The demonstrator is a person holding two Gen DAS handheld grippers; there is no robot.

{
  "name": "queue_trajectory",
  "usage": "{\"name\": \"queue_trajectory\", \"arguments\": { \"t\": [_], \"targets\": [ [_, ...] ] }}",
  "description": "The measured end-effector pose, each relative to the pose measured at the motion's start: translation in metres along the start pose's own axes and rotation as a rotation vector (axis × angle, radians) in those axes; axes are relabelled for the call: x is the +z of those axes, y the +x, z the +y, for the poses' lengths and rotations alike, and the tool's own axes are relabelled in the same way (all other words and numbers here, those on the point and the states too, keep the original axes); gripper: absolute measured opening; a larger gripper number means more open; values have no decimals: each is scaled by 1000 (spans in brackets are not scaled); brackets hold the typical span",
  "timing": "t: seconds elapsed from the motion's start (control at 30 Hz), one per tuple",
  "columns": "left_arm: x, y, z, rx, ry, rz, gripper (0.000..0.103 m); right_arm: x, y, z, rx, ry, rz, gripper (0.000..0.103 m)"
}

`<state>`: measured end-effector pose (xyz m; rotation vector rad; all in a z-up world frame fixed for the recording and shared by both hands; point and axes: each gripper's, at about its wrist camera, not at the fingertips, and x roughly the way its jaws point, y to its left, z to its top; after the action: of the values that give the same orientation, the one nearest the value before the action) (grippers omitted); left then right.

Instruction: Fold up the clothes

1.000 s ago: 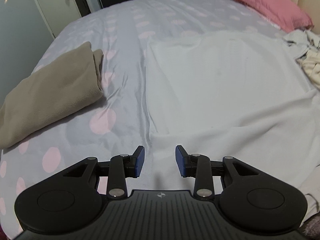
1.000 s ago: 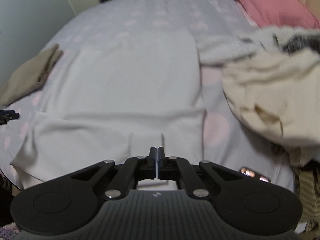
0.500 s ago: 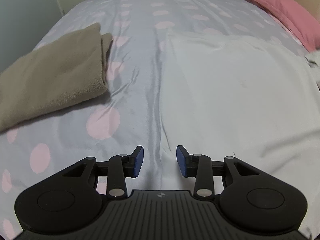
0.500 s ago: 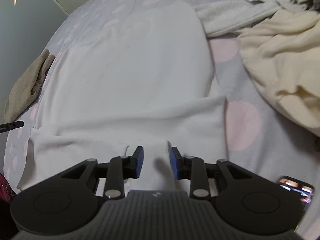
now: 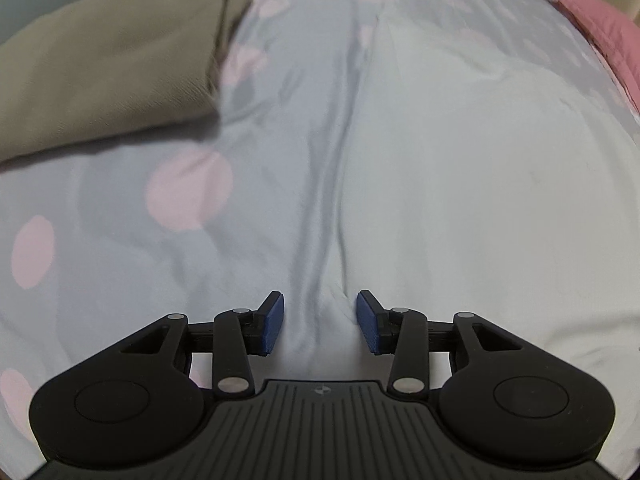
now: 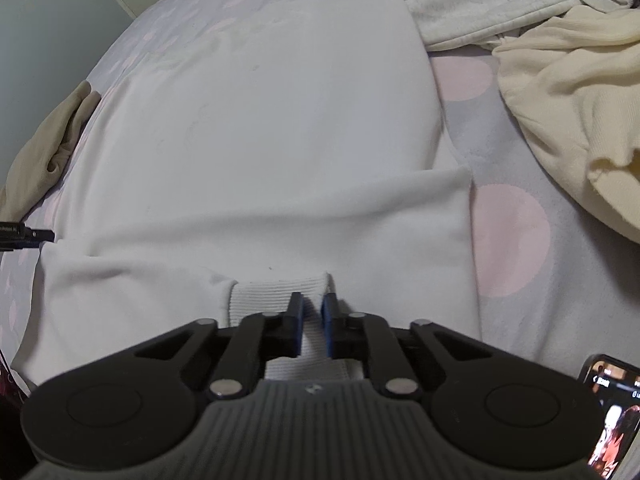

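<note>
- Right wrist view: white sweatshirt (image 6: 280, 120) spread flat on the polka-dot bed cover (image 6: 512, 236), long axis running near to far, one sleeve folded across its near part from left to right.
- Cream garment pile (image 6: 568, 92) lies right of it, well apart; folded tan garment (image 6: 44, 148) sits at the far left edge.
- Ribbed cuff (image 6: 280, 292) of the folded sleeve lies at the near edge, directly under the right gripper (image 6: 313, 328).
- Right gripper: jaws have just been closing, now nearly together with a pinch of cuff cloth between the blue pads; reads as clamped on the cuff.
- Phone (image 6: 612, 412) at near right corner, clear of the work.
- Left wrist view: left gripper (image 5: 320, 322) points steeply down over the sweatshirt's left side edge (image 5: 348, 216), which runs near to far straight ahead between the pads.
- Left jaws have just closed a little but stand apart; cloth lies below them, not gripped.
- Judgement: right hand is nearer to a hold; next move likely needs the left to pinch that edge, then both to carry along the long axis.
</note>
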<state>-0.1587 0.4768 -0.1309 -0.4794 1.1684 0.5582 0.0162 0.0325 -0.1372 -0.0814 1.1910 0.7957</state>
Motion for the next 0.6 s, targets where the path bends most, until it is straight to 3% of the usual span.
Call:
{"name": "queue_trajectory", "arguments": {
  "t": [0.07, 0.17, 0.4, 0.6],
  "targets": [
    [-3, 1, -3, -13, 5, 14, 14, -1, -4, 1, 2, -7, -16, 7],
    [-6, -7, -3, -10, -9, -7, 6, 0, -18, 7, -1, -28, -68, 5],
    [-10, -31, 14, -13, -68, -85, 5, -3, -47, 16, -29, -34, -160, 4],
    [-10, -32, 9, -31, -60, -141, 5, 2, -36, 15, -101, -96, -183, 2]
  ]
}}
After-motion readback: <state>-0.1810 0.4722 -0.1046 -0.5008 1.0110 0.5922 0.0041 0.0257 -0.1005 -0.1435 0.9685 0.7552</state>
